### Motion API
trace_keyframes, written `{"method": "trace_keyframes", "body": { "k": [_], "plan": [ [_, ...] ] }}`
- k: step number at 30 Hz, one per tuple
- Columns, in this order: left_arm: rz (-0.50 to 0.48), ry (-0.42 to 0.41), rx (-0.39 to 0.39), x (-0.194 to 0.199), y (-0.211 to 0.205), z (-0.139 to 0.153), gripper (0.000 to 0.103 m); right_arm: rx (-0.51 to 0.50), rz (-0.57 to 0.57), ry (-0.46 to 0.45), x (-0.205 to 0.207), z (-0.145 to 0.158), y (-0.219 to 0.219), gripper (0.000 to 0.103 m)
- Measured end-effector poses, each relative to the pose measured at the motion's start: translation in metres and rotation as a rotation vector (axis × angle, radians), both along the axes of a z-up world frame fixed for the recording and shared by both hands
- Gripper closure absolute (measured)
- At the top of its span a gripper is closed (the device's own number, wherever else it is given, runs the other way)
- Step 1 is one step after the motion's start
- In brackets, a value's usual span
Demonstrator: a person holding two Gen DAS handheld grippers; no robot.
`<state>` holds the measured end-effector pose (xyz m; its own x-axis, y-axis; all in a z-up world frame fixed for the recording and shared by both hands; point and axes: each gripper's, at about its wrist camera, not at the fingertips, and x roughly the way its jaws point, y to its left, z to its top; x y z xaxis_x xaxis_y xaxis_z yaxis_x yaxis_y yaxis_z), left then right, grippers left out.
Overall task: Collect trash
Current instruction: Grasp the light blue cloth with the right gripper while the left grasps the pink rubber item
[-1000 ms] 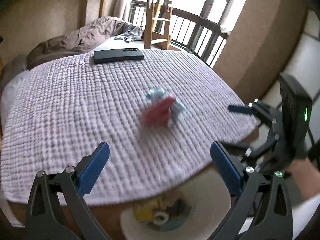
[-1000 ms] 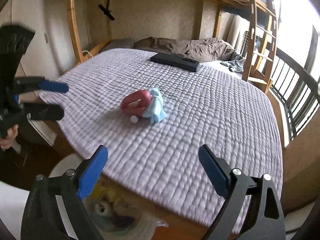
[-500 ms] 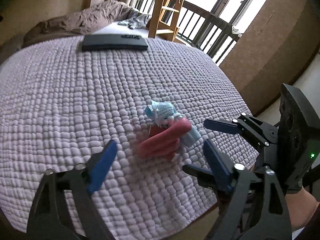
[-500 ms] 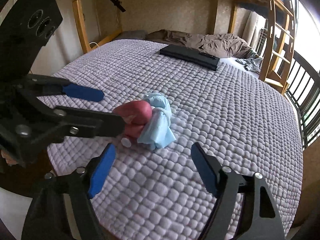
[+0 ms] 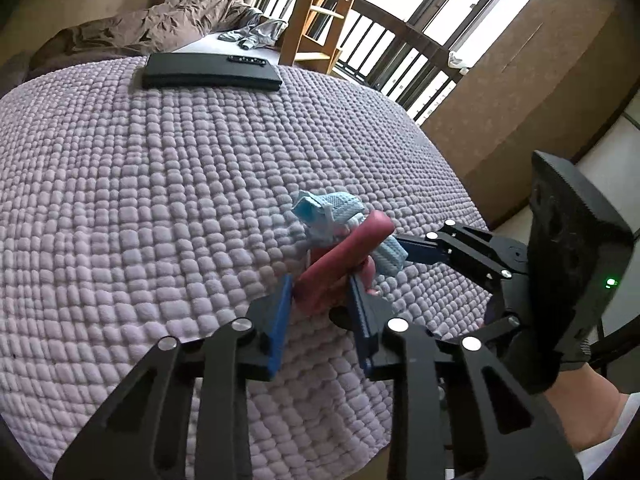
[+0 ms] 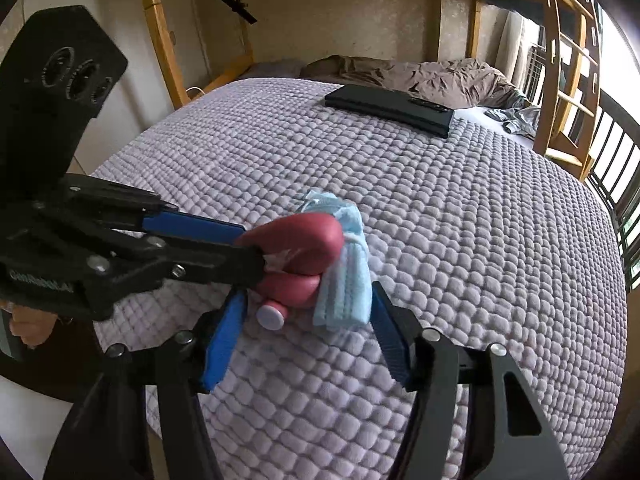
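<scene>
A bent pink tube (image 5: 344,248) with a white cap (image 6: 271,317) lies on the lilac quilted bedspread (image 5: 140,200), and a crumpled blue face mask (image 5: 332,208) is draped against it. My left gripper (image 5: 320,284) is shut on the near end of the pink tube; in the right wrist view it reaches in from the left (image 6: 244,248). My right gripper (image 6: 308,296) straddles the pink tube (image 6: 304,232) and the mask (image 6: 348,284). Its jaws are closing, with both items between them and the pads not pressing.
A flat black box (image 5: 212,74) lies further back on the bed, before a rumpled brown blanket (image 5: 160,24). A wooden ladder (image 5: 316,12) and a dark railing (image 5: 400,68) stand beyond. The bed's edge (image 5: 460,184) drops off right. A person's hand (image 5: 580,412) holds the right gripper.
Both grippers moved forward and down over the bed to the trash. The left jaws closed onto the pink tube; the right jaws narrowed around tube and mask. The bin below left view.
</scene>
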<state>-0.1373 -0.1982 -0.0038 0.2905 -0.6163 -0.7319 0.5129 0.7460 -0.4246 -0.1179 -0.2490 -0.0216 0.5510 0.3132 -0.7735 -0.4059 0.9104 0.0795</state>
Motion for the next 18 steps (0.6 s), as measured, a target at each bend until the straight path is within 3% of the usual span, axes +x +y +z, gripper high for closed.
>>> {"method": "trace_keyframes", "body": {
  "k": [6, 8, 9, 10, 14, 18],
  "plan": [
    [0.0, -0.001, 0.012, 0.004, 0.008, 0.003, 0.076, 0.003, 0.001, 0.0, 0.005, 0.002, -0.001, 0.045],
    [-0.031, -0.001, 0.01, 0.005, 0.007, 0.003, 0.063, -0.001, 0.01, 0.005, 0.007, 0.002, 0.0, 0.045],
    [-0.046, -0.007, 0.012, 0.005, 0.005, 0.004, 0.041, -0.004, 0.015, 0.008, 0.008, 0.001, 0.001, 0.045],
    [-0.067, -0.023, 0.016, 0.004, 0.001, 0.006, 0.034, -0.008, 0.018, 0.009, 0.008, 0.001, 0.002, 0.045],
    [-0.124, -0.069, 0.06, 0.004, -0.014, 0.01, 0.033, -0.022, 0.025, 0.01, 0.011, -0.002, 0.005, 0.044],
    [-0.138, -0.047, 0.089, 0.012, -0.023, 0.0, 0.034, -0.032, 0.024, 0.009, 0.014, -0.004, 0.005, 0.043]
  ]
}}
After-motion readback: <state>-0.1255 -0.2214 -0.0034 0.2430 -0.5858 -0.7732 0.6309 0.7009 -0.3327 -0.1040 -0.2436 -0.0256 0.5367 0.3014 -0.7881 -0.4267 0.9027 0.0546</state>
